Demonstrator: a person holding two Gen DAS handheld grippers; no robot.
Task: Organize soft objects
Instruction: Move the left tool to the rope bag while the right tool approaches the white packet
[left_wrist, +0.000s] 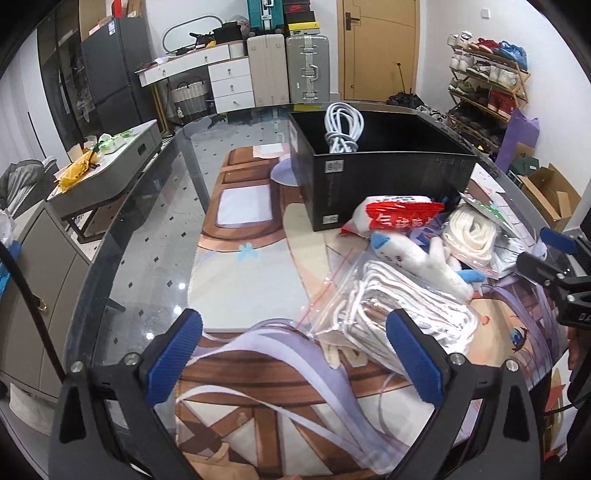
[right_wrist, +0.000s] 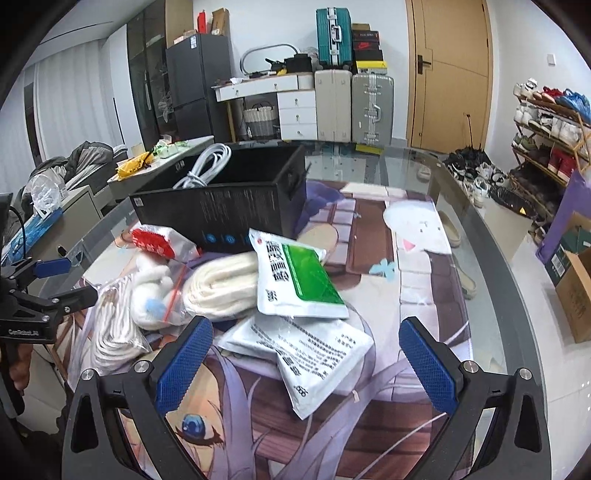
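Left wrist view is showing the left tongs hanging wide open at the bottom of the frame, gripping nothing — its two blue pads are straddling the corner of one clear zip bag of white cord lying on the printed mat that is covering the glass bench. One white plush toy with blue tips is resting on top of that bag at centre right. Just above it, one red-and-white packet is leaning against one black box sitting in the upper middle of the frame, and one coiled white cable is lying inside the box. One bundle of thick cream rope is sitting to the right of the plush toy.

Right wrist view is showing the right tongs also spread wide and empty at the bottom of the frame. Between and beyond its pads two flat white pouches are lying — one with a green panel overlapping the upper edge of one printed with black text. The cream rope is touching the green pouch's left edge, and the box is standing behind, in the upper left centre. The left tongs is appearing at the left edge here, jaws apart.
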